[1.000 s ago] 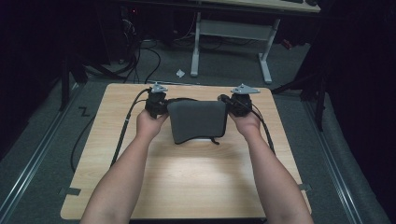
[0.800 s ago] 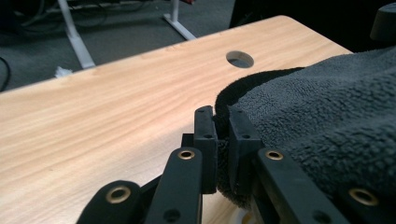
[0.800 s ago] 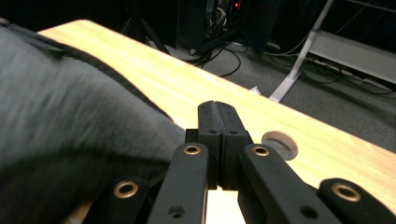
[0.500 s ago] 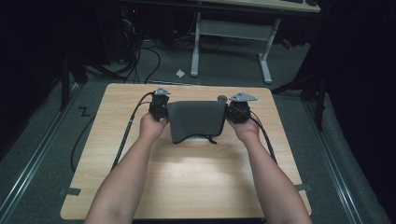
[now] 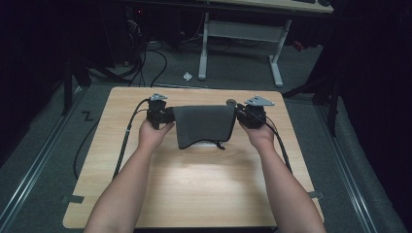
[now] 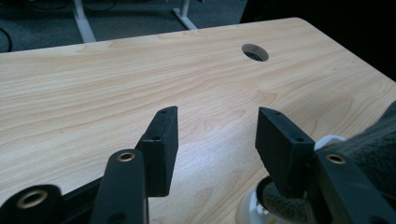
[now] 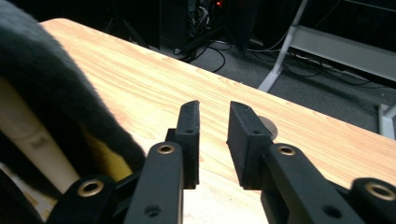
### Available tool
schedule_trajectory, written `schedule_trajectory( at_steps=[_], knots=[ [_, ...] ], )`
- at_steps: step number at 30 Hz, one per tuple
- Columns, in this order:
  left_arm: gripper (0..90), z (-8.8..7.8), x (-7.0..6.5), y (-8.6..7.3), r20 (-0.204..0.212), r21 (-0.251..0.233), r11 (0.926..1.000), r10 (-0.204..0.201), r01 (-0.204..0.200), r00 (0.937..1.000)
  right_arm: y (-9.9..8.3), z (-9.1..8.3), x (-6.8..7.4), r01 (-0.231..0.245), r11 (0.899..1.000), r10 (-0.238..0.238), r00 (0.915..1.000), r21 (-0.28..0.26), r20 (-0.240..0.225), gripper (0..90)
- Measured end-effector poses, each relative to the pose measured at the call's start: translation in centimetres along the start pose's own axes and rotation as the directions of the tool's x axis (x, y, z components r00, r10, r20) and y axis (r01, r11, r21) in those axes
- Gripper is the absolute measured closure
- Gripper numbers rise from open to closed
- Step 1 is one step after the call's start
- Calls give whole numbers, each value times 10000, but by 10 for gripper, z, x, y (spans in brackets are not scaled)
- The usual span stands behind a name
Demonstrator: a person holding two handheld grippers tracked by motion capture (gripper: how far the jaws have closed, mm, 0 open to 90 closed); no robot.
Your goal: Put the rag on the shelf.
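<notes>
Where the person's forearms come up from the near edge of the pale wooden table (image 5: pixel 194 194), each hand carries a gripper toward the table's far half. The left gripper (image 6: pixel 215 135) has just been opening; its jaws stand well apart over bare wood with nothing between them. The right gripper (image 7: pixel 212 135) has also just been opening; its jaws are parted by a narrower gap, likewise empty. Both have let go.

Between the two grippers lies the dark grey fleecy cloth (image 5: pixel 204 125), spread flat in a rough square, its left and right edges just beside the jaws; in the high view its near edge curls up slightly over something white underneath, too small to identify.

The cloth looks light, soft and limp. It should sag and fold wherever it is unsupported, and the nap should grip well rather than slip. It is probably best pinched at two corners or along one edge, with both grippers together, to keep it spread.

Beyond it are the round cable hole (image 6: pixel 255 52) and, on the floor, a white desk frame (image 5: pixel 238 36).
</notes>
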State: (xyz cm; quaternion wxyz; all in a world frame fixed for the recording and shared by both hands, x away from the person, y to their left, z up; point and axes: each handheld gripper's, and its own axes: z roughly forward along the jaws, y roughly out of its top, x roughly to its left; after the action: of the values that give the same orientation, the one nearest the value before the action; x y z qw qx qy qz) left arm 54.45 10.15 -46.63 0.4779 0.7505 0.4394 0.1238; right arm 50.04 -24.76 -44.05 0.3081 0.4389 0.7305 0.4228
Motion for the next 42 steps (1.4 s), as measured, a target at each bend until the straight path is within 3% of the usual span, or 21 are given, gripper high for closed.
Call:
schedule_trajectory(
  at_steps=[11,13,15,19,22,24,27,29,31,34,37,42],
  knots=[
    [478,-14,8,-7,-418,-59,10000,60,-63,9991,-11,-5,-13,-172,9995,162,9991,259,392,675],
    [471,-18,7,-9,-609,96,9994,331,-326,9976,-14,-7,-15,-159,9994,144,9989,317,454,659],
    [468,-26,6,-13,-756,-111,9983,559,-569,9956,-17,-11,-16,-139,9996,127,9985,226,526,648],
    [465,-48,5,-26,-784,-416,9975,529,-563,9955,-25,-25,-17,-385,9989,371,9981,280,493,598],
    [459,-69,-2,-43,-1126,-460,9932,1012,-1069,9885,-32,-39,-13,-260,9996,254,9976,77,650,563],
    [443,-81,-8,-54,-1173,-439,9917,1150,-1208,9864,-36,-51,-7,-465,9988,454,9974,177,562,534],
    [434,-101,-19,-78,-847,-626,9916,1080,-1135,9905,-46,-66,5,-406,9991,399,9968,82,694,530],
    [431,-115,-28,-96,-601,-626,9931,950,-987,9937,-53,-76,17,-224,9992,207,9985,327,516,505],
    [426,-125,-37,-113,-415,-754,9935,822,-852,9957,-64,-87,30,-62,9997,54,9994,241,352,489],
    [417,-132,-49,-135,-229,-420,9960,774,-784,9967,-82,-98,49,198,9991,-204,9996,384,169,474],
    [410,-134,-62,-155,222,-246,9990,370,-365,9991,-100,-105,66,76,9968,-66,9999,792,-129,456],
    [401,-124,-87,-172,598,468,9945,911,-940,9940,-127,-113,83,-134,9951,162,9995,978,-286,428]
  ],
)
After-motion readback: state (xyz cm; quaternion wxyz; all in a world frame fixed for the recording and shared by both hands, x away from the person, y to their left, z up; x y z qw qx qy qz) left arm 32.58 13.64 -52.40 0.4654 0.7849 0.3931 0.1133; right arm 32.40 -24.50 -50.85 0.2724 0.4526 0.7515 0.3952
